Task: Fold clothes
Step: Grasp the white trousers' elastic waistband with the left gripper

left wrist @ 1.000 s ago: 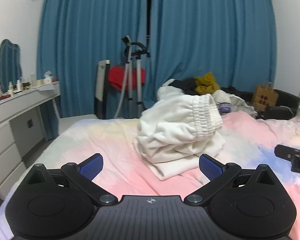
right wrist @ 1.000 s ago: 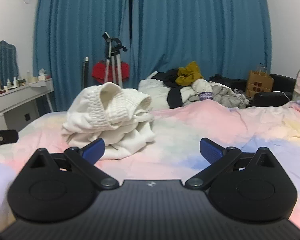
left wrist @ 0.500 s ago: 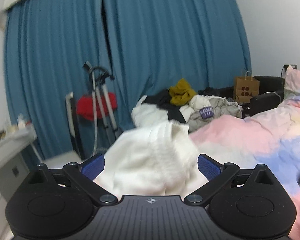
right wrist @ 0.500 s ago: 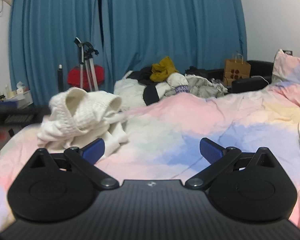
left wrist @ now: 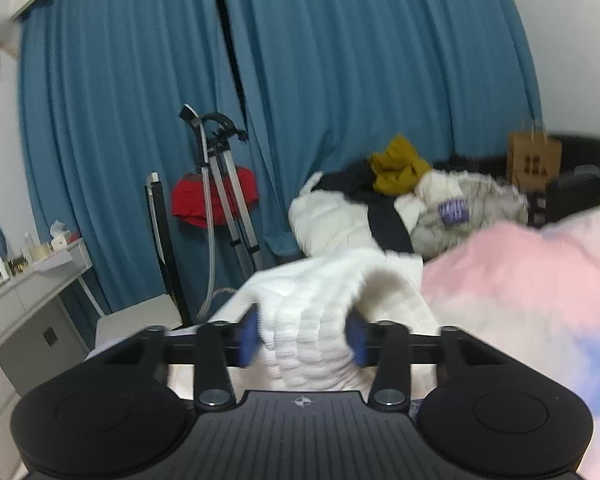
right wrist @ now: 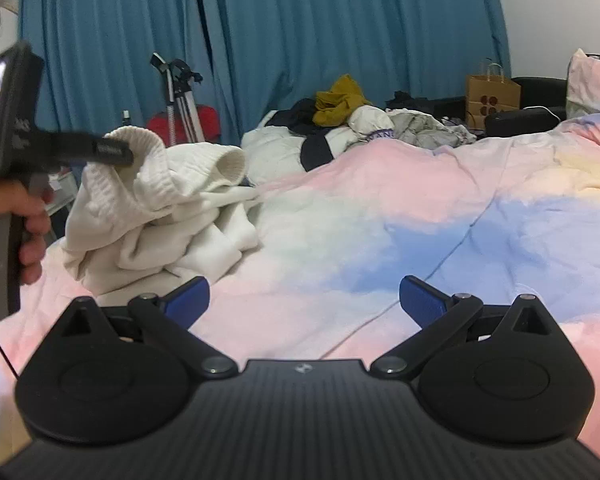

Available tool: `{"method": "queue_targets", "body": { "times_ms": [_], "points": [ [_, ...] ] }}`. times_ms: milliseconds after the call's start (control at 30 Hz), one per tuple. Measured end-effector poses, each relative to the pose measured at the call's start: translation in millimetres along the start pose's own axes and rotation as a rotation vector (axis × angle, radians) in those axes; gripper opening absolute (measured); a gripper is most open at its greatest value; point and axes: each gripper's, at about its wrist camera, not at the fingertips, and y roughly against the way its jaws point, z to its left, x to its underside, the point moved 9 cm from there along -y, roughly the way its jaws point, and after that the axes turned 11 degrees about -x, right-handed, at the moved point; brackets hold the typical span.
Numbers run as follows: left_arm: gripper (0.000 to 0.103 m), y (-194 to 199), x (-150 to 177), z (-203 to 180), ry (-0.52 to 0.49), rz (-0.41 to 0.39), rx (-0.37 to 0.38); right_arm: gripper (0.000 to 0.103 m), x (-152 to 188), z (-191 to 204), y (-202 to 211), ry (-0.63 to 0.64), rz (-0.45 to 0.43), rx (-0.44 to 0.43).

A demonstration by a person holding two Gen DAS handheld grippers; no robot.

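A crumpled white knitted garment (right wrist: 160, 216) lies on the pastel bedspread (right wrist: 380, 208) at the bed's left side. My left gripper (left wrist: 304, 338) is shut on the garment's ribbed edge (left wrist: 312, 320), which bunches between the blue pads. In the right wrist view the left gripper (right wrist: 116, 150) grips the top of the garment from the left, held by a hand. My right gripper (right wrist: 304, 298) is open and empty, low over the bedspread, right of the garment.
A pile of other clothes (right wrist: 352, 124) lies at the bed's far end before blue curtains. A paper bag (right wrist: 492, 94) and a pillow (right wrist: 592, 80) are at the far right. A tripod (left wrist: 220, 200) and a dresser (left wrist: 24, 312) stand left of the bed.
My left gripper moved onto the white garment and closed on its ribbed edge. My right gripper swung slightly right and stays open.
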Motion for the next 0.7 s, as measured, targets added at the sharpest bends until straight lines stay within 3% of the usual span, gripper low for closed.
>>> {"method": "queue_targets", "body": {
  "times_ms": [133,433,533,700],
  "points": [
    [0.031,34.0,-10.0,25.8,0.041,-0.051,0.019,0.103,-8.1,7.9,7.4,0.038,-0.063,-0.021],
    [0.03,146.4,-10.7,115.7,0.127,-0.151,0.098,0.103,-13.1,42.9,21.9,0.18,-0.097,-0.046],
    [0.029,164.5,12.6,157.1,0.182,-0.118,0.094,0.103,-12.3,52.3,25.9,0.167,-0.067,-0.067],
    [0.026,145.3,66.3,217.9,0.34,0.028,0.054,0.103,-3.9,72.8,29.2,0.155,-0.01,-0.074]
  ]
}}
